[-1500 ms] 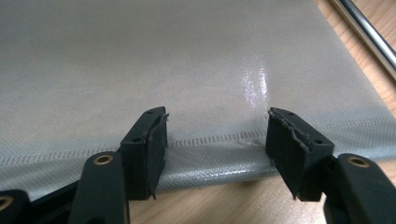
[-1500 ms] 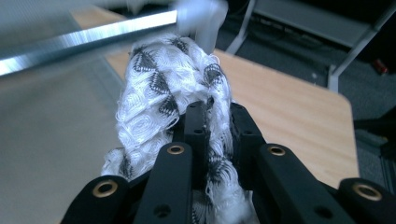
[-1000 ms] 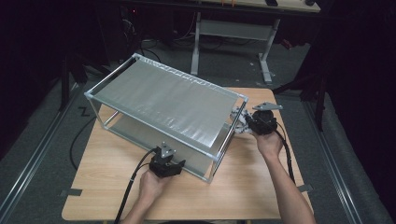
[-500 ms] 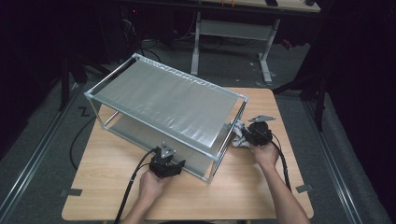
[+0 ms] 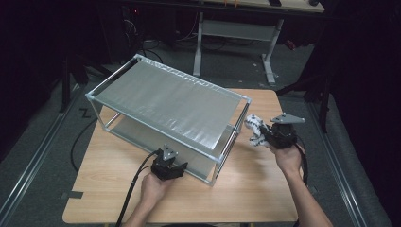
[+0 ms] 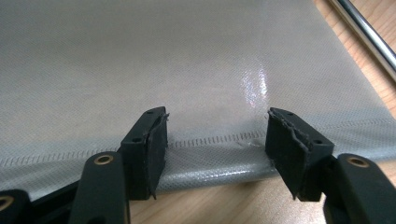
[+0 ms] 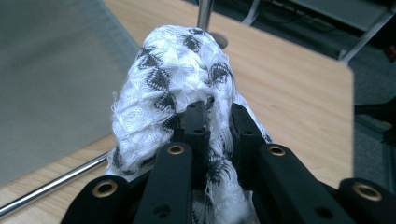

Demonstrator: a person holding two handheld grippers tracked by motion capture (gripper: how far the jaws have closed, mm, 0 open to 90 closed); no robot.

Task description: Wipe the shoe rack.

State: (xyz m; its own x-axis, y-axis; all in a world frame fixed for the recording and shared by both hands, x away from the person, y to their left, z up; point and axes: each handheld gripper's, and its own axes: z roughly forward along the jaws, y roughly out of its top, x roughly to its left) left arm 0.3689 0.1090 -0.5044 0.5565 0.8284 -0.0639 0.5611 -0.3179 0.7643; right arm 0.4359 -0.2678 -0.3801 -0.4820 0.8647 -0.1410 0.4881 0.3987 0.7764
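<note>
A metal-framed rack [image 5: 218, 161] with a grey fabric top shelf [image 5: 175, 104] stands on the wooden table [image 5: 246, 189]. My left gripper [image 5: 171, 161] sits at the rack's near side. Its view has the open jaws [image 6: 217, 149] on either side of the stitched hem of the grey lower shelf [image 6: 187, 70], pads clear of the fabric. To the right of the rack, my right gripper [image 5: 262, 134] is shut on a white cloth with a black pattern [image 5: 254, 126]. In its own view that cloth [image 7: 159, 93] bulges over the closed jaws [image 7: 217, 126].
A chrome rod of the rack [image 7: 46, 186] and one upright post [image 7: 205, 11] stand close to the held cloth. Another rod [image 6: 364, 32] borders the lower shelf. A desk with white legs [image 5: 236, 28] stands behind the table. The left gripper's cable [image 5: 135, 184] trails off the near edge.
My right gripper has drawn away from the rack's right end, first toward the person and then to the right, with the patterned cloth in it. The left gripper has stayed put.
</note>
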